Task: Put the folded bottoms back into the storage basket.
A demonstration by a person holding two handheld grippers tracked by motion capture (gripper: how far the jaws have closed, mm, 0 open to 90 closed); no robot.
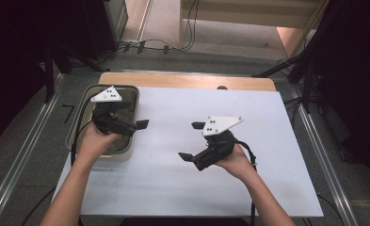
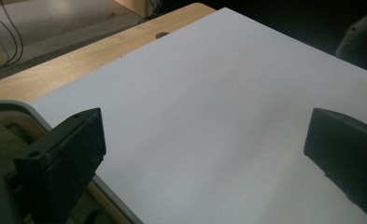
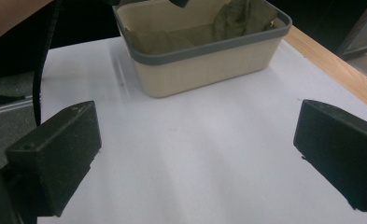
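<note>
White sheeting covers most of the worktop (image 1: 182, 179), with a strip of bare wood along its far edge, and grey floor runs around it. At the sheet's left edge sits the bin (image 3: 209, 70) — cream walls, grey rim — and I can see a crumpled olive-green cloth (image 3: 237, 18) lying inside it, bunched toward one end.

My left tongs (image 1: 131, 125) hang over the bin's near right part, the person's left hand (image 1: 95, 141) wrapped round the body; the jaws stand wide apart with nothing between them, pointing out across the sheet. In the left gripper view one jaw sits above the bin's rim and the other over bare white sheet.

My right tongs (image 1: 192, 141) are out over the middle of the sheet, well apart from the bin and aimed toward it — jaws spread wide too, holding nothing. The right hand (image 1: 237, 162) grips them from below, and a black cable (image 1: 252, 155) loops past the wrist.
</note>
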